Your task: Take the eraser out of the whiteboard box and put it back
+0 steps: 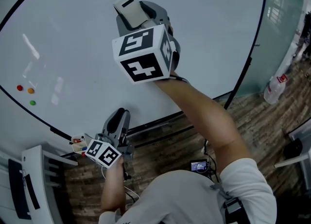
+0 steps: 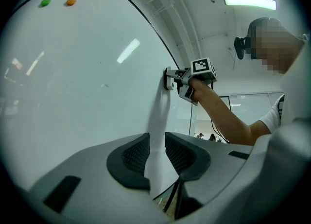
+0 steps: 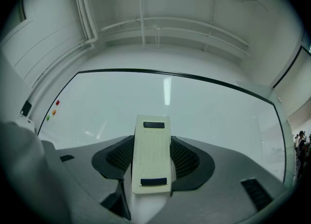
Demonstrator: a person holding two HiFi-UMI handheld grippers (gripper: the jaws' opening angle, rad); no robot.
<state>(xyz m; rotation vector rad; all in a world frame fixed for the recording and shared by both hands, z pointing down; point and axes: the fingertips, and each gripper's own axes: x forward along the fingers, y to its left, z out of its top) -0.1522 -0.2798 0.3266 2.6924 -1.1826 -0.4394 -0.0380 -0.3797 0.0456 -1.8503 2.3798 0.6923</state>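
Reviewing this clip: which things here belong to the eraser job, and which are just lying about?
Job:
eraser, gripped in the right claw at the whiteboard
box at the board's lower edge

Lying about:
magnets on the board
bottle
left claw, open and empty

Box (image 1: 77, 143) mostly hidden behind left gripper (image 1: 120, 114), contents too small; eraser's (image 1: 127, 6) lower end hidden in right gripper (image 1: 137, 19).
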